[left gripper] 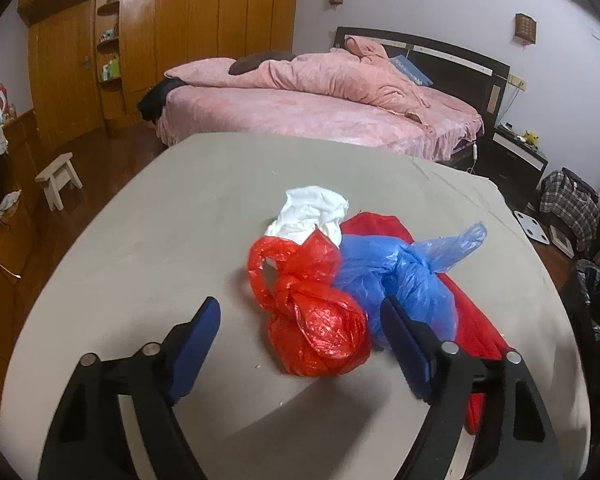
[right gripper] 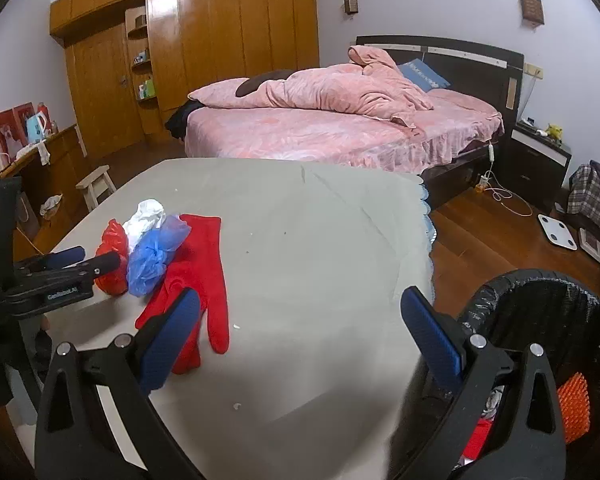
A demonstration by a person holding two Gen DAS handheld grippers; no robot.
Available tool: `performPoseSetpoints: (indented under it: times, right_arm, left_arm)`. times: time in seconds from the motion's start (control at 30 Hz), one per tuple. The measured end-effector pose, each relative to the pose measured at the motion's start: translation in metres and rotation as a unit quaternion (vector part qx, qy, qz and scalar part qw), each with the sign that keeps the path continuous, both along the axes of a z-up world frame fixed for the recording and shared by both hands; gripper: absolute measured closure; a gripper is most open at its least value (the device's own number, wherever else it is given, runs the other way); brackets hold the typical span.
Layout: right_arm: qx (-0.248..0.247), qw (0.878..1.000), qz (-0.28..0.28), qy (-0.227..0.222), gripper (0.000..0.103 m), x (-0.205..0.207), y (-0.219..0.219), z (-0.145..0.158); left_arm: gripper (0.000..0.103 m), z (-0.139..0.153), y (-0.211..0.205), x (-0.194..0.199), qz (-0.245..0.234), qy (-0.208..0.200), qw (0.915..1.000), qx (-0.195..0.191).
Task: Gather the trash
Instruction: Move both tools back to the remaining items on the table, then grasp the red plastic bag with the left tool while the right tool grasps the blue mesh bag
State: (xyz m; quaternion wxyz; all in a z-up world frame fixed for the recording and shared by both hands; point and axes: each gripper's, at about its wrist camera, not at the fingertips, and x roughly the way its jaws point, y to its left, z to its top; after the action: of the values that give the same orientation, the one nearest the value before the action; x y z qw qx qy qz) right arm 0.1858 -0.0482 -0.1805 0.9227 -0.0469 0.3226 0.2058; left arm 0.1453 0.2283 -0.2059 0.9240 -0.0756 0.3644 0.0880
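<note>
A knotted red plastic bag (left gripper: pixel 316 320) lies on the grey table (left gripper: pixel 172 220) between the fingers of my left gripper (left gripper: pixel 300 308). That gripper is open and its pads stand clear of the bag. A blue plastic bag (left gripper: pixel 396 276) rests against the right finger, with a crumpled white bag (left gripper: pixel 312 216) behind and a red glove (left gripper: pixel 476 320) underneath. In the right wrist view the same pile shows at the left: red bag (right gripper: pixel 114 240), blue bag (right gripper: pixel 156 256), white bag (right gripper: pixel 146 216), glove (right gripper: pixel 204 264), left gripper (right gripper: pixel 96 258). My right gripper (right gripper: pixel 300 296) hangs open over bare table (right gripper: pixel 320 220).
A bin with a black liner (right gripper: pixel 540 300) stands off the table's right edge, with several items inside. Beyond the table are a pink bed (right gripper: pixel 320 128), a white stool (right gripper: pixel 96 184), a dark nightstand (right gripper: pixel 540 156) and a scale (right gripper: pixel 556 232) on the wooden floor.
</note>
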Motion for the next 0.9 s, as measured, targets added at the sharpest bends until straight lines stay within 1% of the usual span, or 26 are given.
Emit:
performPoseSetpoints:
  times: [0.2,0.27,0.37,0.5,0.63,0.73,0.9]
  right_arm:
    - [-0.008,1.000,0.003,0.002,0.005,0.001,0.004,-0.002]
    - [-0.011,1.000,0.005,0.004,0.005,0.001,0.005,-0.004]
    - [-0.015,1.000,0.008,0.006,0.005,0.001,0.008,-0.006]
    - [-0.018,1.000,0.012,0.006,0.005,0.001,0.012,-0.006]
    - [-0.017,1.000,0.020,0.003,0.005,0.001,0.020,-0.005]
    - [-0.013,1.000,0.028,0.005,0.005,0.004,0.029,-0.005]
    - [-0.003,0.999,0.053,0.003,0.005,0.007,0.054,-0.001]
  left_arm:
    - [0.038,-0.006,0.001,0.008,-0.010,0.012,0.9997,-0.019]
    - [0.054,-0.009,0.001,0.010,-0.016,0.017,0.9993,-0.028]
    - [0.060,-0.009,0.001,0.013,-0.021,0.022,0.9990,-0.034]
    - [0.061,-0.004,0.000,0.008,-0.020,0.011,0.9993,-0.031]
    - [0.061,0.008,0.002,-0.006,-0.024,-0.006,0.9991,-0.035]
    - [0.061,0.017,0.007,-0.018,-0.019,-0.018,0.9989,-0.039]
    - [0.061,0.026,0.022,-0.031,-0.006,-0.027,0.9995,-0.017]
